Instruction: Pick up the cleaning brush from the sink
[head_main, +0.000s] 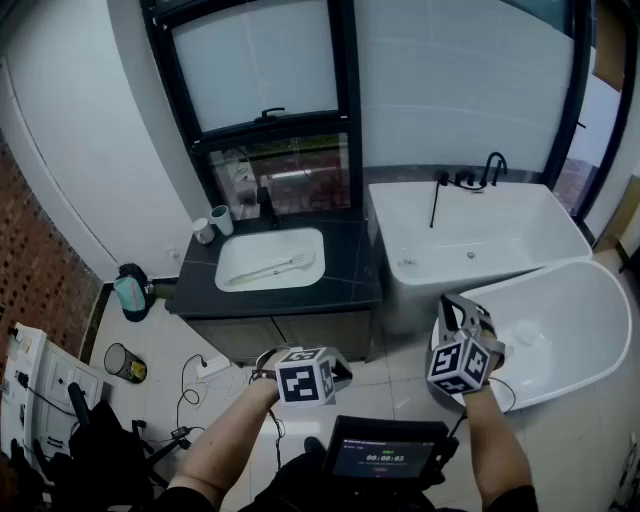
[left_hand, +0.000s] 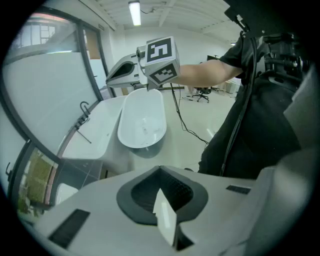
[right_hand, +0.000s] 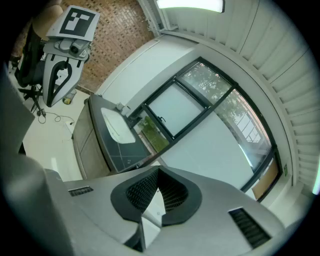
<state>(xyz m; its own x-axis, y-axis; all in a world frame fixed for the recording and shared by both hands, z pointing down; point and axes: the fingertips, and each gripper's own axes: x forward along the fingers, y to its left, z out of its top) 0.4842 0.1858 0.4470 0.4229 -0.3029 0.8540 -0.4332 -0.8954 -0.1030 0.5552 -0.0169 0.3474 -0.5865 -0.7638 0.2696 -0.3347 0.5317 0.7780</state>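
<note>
The cleaning brush (head_main: 272, 267), white and long-handled, lies across the white sink basin (head_main: 305, 240) set in a black counter. Both grippers hover over the floor in front of the vanity, well short of the sink. My left gripper (head_main: 300, 372) is low and tilted steeply down, its jaws shut with nothing between them (left_hand: 165, 220). My right gripper (head_main: 458, 312) is to its right, near the oval tub, also shut and empty (right_hand: 152, 210). The sink (right_hand: 117, 127) shows small and far off in the right gripper view.
A black faucet (head_main: 266, 205) and two cups (head_main: 213, 225) stand behind the basin. A rectangular bathtub (head_main: 470, 235) and an oval tub (head_main: 570, 320) fill the right side. A waste bin (head_main: 125, 362), cables and dark equipment sit on the floor at left.
</note>
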